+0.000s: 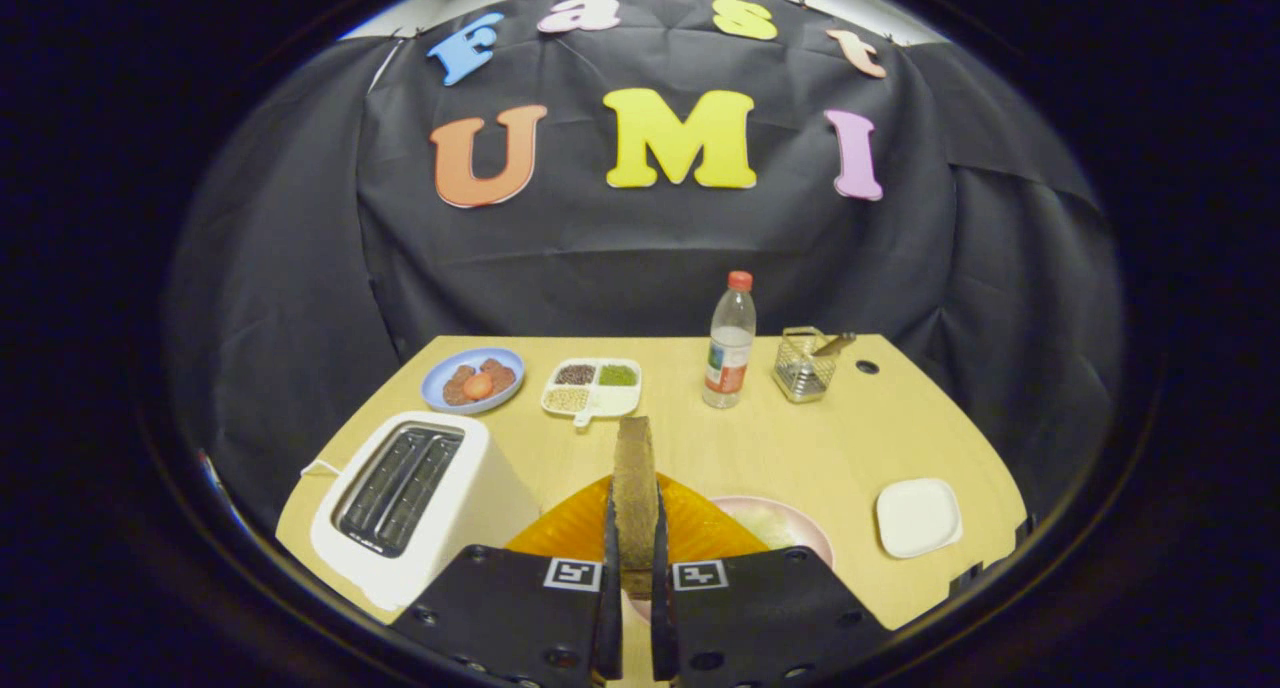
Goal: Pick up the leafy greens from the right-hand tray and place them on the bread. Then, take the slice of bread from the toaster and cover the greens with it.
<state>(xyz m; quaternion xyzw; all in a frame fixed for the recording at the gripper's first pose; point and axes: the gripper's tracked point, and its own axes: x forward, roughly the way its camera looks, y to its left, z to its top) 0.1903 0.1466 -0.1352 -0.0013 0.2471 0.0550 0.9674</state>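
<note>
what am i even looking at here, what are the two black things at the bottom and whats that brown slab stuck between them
There is no robot arm here: a person holds a two-finger tool in one hand, and a wide-angle camera riding on it looks forward along its fingers. Those two black shapes are the fingers.

The brown slab is a slice of bread, held upright on edge with both fingers pressed on it.

Everything sits on a wooden table. Beside the fingers stands a white toaster, both its slots looking empty. Just beyond them lie an orange tray, a pink plate and a small white dish.

Further back are a blue plate of food, a divided white tray, a plastic bottle and a wire holder.
</note>
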